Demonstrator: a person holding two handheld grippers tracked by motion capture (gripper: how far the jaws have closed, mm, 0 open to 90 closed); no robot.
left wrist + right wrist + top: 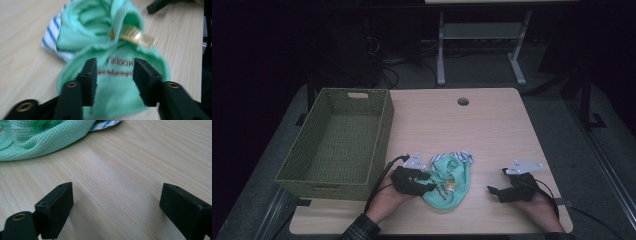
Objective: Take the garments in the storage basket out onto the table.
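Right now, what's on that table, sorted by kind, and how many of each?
Green woven basket: 1
Mint-green knitted garment: 1
Blue-and-white striped cloth: 1
Hand-held grippers: 2, the left gripper and the right gripper
Total: 5

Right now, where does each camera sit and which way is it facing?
High view: above the near edge, facing forward and down on the table, basket, both hands.
Left gripper view: on the left gripper, facing the green garment; jaws astride it.
Right gripper view: on the right gripper, low over bare wood, jaws apart.
All share the garment.
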